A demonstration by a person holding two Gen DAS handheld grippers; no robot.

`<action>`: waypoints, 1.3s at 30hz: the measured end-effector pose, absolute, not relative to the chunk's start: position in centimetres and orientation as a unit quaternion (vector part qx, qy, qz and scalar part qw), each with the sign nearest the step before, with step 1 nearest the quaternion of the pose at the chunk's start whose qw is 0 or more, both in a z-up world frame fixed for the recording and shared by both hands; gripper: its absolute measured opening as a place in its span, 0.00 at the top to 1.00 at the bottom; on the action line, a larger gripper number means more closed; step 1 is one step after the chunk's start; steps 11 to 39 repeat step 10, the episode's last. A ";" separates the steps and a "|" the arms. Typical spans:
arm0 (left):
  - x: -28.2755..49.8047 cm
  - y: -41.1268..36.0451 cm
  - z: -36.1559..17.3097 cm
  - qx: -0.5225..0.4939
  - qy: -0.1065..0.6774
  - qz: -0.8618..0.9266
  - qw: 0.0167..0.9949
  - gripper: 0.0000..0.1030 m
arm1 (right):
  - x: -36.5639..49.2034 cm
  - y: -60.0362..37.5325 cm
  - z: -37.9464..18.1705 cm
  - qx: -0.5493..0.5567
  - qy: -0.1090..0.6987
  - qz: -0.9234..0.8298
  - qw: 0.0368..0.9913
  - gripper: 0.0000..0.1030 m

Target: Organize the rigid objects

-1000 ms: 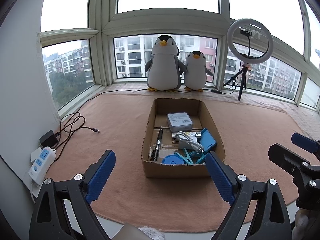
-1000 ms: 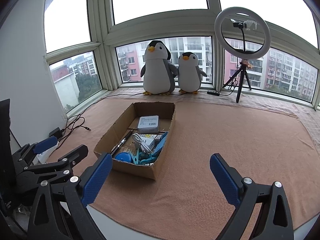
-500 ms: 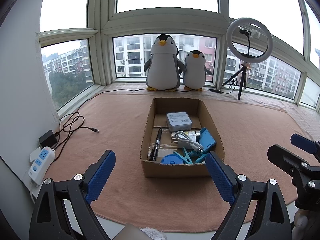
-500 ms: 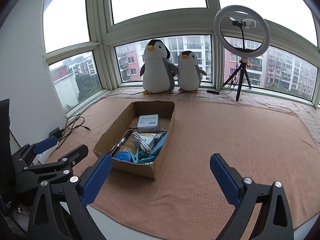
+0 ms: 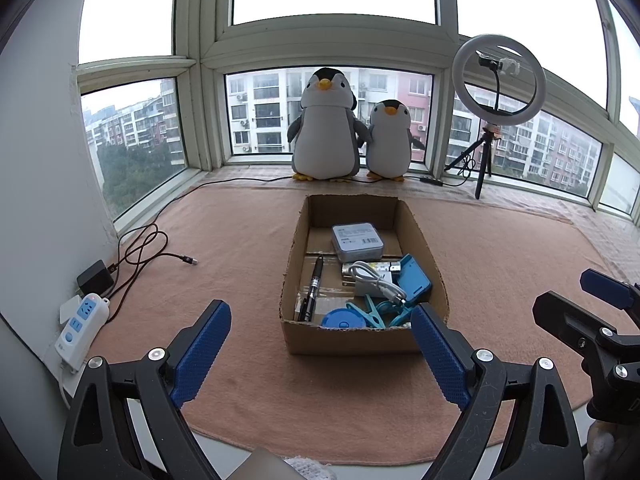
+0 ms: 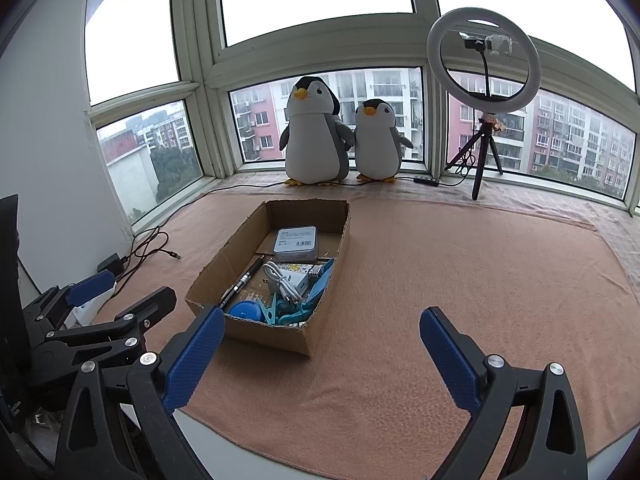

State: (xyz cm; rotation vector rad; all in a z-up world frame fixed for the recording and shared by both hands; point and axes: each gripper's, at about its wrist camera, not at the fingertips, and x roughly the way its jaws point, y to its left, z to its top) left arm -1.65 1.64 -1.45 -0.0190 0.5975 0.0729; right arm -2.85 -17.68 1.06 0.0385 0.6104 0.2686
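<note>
An open cardboard box (image 5: 352, 342) (image 6: 264, 334) sits on the pink mat. It holds a grey flat case (image 5: 356, 241) (image 6: 296, 243), a black pen (image 5: 314, 284) (image 6: 240, 282), a white charger with cable (image 5: 374, 280) (image 6: 286, 282), a blue case (image 5: 416, 280), teal clips (image 5: 376, 314) and a blue round lid (image 5: 344, 319) (image 6: 246, 312). My left gripper (image 5: 320, 354) is open and empty, in front of the box. My right gripper (image 6: 320, 360) is open and empty, to the box's near right.
Two plush penguins (image 5: 324, 128) (image 5: 390, 142) and a ring light on a tripod (image 5: 498, 80) stand at the window. A white power strip (image 5: 80, 320), black adapter (image 5: 94, 280) and cable (image 5: 148, 248) lie at the left wall. The mat's front edge (image 5: 320, 450) is near.
Both views have barely shifted; the box and its contents have not moved. Both grippers stay open and empty.
</note>
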 end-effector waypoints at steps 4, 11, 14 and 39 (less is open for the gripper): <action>-1.6 1.7 -1.4 -0.009 0.294 0.036 0.955 0.08 | -2.8 -17.7 1.0 0.019 0.300 0.132 0.945 0.06; -1.4 1.8 -1.6 -0.012 0.296 0.036 0.954 0.07 | -2.7 -17.7 0.7 0.018 0.303 0.130 0.944 0.06; -1.4 1.8 -1.6 -0.012 0.296 0.036 0.954 0.07 | -2.7 -17.7 0.7 0.018 0.303 0.130 0.944 0.06; -1.4 1.8 -1.6 -0.012 0.296 0.036 0.954 0.07 | -2.7 -17.7 0.7 0.018 0.303 0.130 0.944 0.06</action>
